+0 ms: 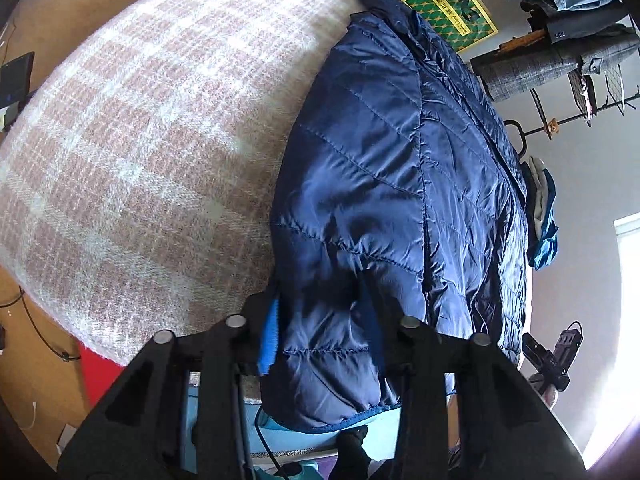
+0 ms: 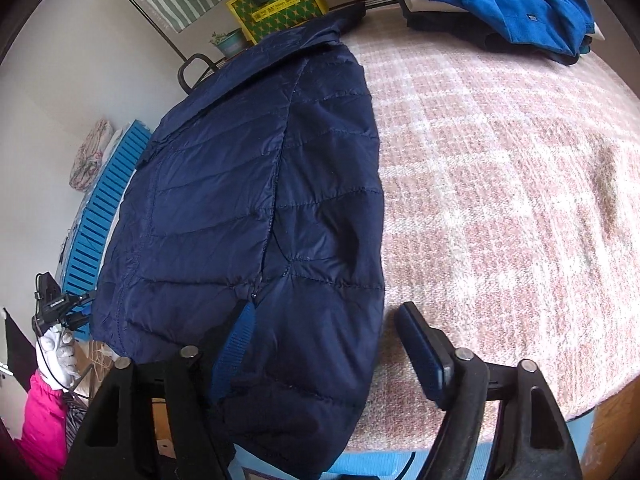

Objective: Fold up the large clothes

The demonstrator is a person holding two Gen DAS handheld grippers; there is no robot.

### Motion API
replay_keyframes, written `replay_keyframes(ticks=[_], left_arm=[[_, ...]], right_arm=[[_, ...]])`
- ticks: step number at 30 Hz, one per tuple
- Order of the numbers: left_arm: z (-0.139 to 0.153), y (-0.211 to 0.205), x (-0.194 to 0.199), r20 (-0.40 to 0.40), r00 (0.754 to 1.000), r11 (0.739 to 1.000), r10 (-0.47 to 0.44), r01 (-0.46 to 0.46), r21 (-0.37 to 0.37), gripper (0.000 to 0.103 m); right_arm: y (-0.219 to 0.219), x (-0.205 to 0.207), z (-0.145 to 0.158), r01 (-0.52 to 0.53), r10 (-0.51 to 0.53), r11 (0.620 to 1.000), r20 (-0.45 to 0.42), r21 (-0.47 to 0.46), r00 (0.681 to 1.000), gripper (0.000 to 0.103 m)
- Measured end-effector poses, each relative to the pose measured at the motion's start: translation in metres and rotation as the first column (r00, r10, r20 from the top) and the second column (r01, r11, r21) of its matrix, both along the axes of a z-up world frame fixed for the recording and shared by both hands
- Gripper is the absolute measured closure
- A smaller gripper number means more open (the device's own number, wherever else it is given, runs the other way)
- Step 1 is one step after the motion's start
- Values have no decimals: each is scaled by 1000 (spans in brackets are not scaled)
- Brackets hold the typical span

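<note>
**Both grippers at the jacket's near hem**

A pink-and-white checked blanket [image 1: 132,152] covers the worktop. The navy quilted jacket [image 1: 392,184] lies lengthwise down the right of the left wrist frame, already narrowed. The left gripper [image 1: 320,332] pinches the hem, likely for a fold away. The right gripper [image 2: 324,344] straddles the other corner, jaws wide, not gripping

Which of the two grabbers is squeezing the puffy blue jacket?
The left gripper: its jaws pinch the navy quilted jacket at the hem. The right gripper gapes, one pad over the pink checked blanket.
</note>
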State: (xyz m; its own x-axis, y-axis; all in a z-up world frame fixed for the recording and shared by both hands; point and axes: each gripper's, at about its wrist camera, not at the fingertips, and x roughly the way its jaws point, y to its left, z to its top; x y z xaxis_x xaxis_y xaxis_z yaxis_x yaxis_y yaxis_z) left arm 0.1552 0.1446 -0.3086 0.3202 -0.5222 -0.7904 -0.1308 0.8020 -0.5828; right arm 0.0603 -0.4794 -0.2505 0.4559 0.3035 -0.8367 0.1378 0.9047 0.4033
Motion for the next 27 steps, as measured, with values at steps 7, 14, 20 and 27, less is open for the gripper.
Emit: replay_keyframes(ticks=[7, 14, 20, 27], left_arm=[[27, -12, -5, 104, 994, 1000, -16, 15, 17, 99], [71, 2, -16, 204, 978, 997, 52, -41, -58, 101], [118, -3, -1, 259, 965, 999, 40, -30, -44, 101], [194, -14, 32, 372, 927, 999, 50, -41, -31, 101]], right_arm=[[5, 3, 0, -20, 19, 997, 9, 80, 1000, 93], [4, -8, 41, -9, -9, 992, 144, 125, 990, 99], [2, -3, 82, -4, -40, 984, 245, 178, 969, 99], [0, 26, 135, -21, -36, 987, 346, 158, 937, 100]])
